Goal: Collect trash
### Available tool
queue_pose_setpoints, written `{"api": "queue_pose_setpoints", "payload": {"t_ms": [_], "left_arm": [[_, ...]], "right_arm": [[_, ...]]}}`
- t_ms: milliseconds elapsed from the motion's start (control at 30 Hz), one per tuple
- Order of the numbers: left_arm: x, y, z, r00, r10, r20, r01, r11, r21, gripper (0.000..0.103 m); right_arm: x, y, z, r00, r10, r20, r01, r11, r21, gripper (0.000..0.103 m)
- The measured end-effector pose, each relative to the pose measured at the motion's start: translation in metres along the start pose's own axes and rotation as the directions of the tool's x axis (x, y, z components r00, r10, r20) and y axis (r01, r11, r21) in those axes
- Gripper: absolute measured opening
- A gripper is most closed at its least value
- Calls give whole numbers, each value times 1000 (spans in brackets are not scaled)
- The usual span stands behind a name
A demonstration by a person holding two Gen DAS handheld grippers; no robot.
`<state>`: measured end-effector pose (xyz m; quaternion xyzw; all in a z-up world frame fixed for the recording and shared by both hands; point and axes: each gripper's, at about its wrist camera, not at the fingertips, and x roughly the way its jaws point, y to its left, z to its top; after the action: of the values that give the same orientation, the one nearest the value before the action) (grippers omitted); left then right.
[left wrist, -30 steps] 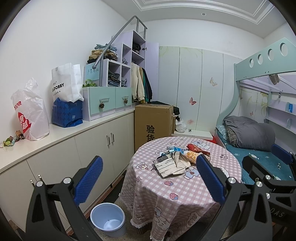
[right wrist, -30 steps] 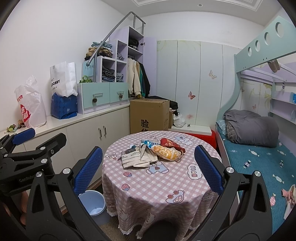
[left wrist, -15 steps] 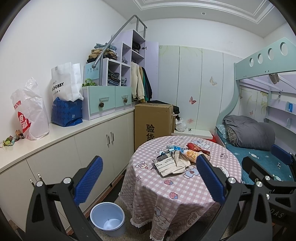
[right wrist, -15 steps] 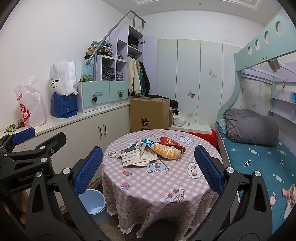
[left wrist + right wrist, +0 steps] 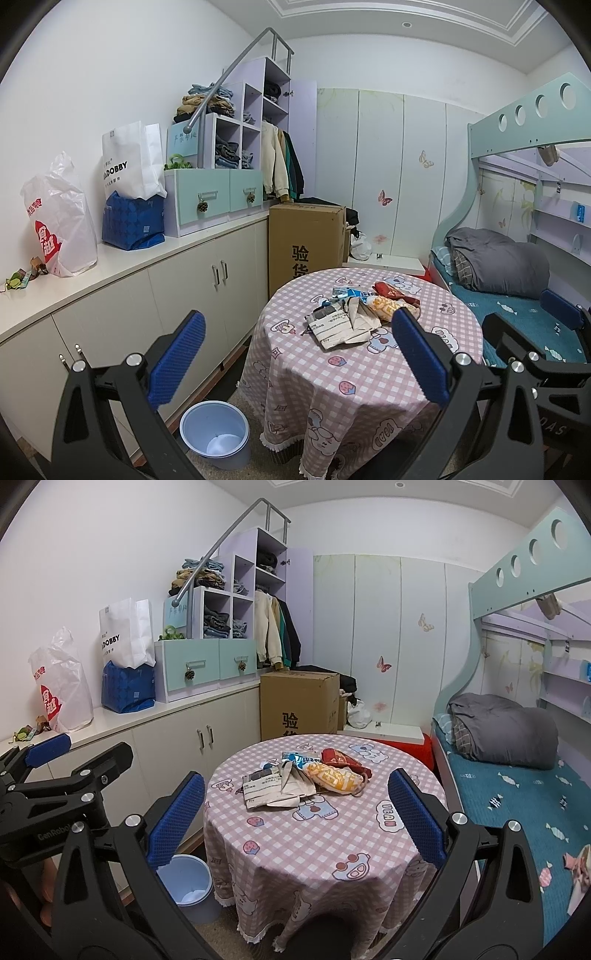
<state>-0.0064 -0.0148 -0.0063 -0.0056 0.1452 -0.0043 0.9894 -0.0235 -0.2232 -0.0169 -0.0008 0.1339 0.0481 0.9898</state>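
A heap of trash lies on the round table (image 5: 369, 376) (image 5: 325, 842) with its pink checked cloth: crumpled newspaper (image 5: 341, 325) (image 5: 275, 788), a yellow snack bag (image 5: 384, 306) (image 5: 334, 777), a red wrapper (image 5: 389, 290) (image 5: 340, 757) and a blue wrapper (image 5: 349, 292) (image 5: 301, 757). A light-blue bin (image 5: 214, 434) (image 5: 186, 886) stands on the floor left of the table. My left gripper (image 5: 297, 354) is open, well short of the table. My right gripper (image 5: 293, 818) is open too, nothing between its fingers. The left gripper also shows at the left edge of the right wrist view.
White cabinets (image 5: 177, 280) run along the left wall, with bags (image 5: 133, 206) and drawers on top. A tall cardboard box (image 5: 304, 243) stands behind the table. A bunk bed (image 5: 517, 280) with a grey duvet fills the right side.
Both views have drifted slightly nearer the table. Both grippers stay open, and the trash has not moved.
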Motion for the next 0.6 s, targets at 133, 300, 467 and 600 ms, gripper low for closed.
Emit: {"api": "queue_pose_setpoints", "payload": {"t_ms": [133,300,467,600], "left_arm": [[0,0,0,1000,0,-1,0,1000,0,99],[0,1,-3,1000,0,-2,0,1000,0,99],[5,3,-8,1000,-2,-10,2,1000,-1,99],[13,5,-12,1000,0,-24,0,1000,2,99]], "right_arm": [[0,0,1,1000,0,-1,0,1000,0,97],[0,0,1,1000,0,-2,0,1000,0,97],[0,0,0,1000,1,-3,-1,1000,-1,97],[3,-1,-1,1000,-1,-15,2,1000,8,97]]}}
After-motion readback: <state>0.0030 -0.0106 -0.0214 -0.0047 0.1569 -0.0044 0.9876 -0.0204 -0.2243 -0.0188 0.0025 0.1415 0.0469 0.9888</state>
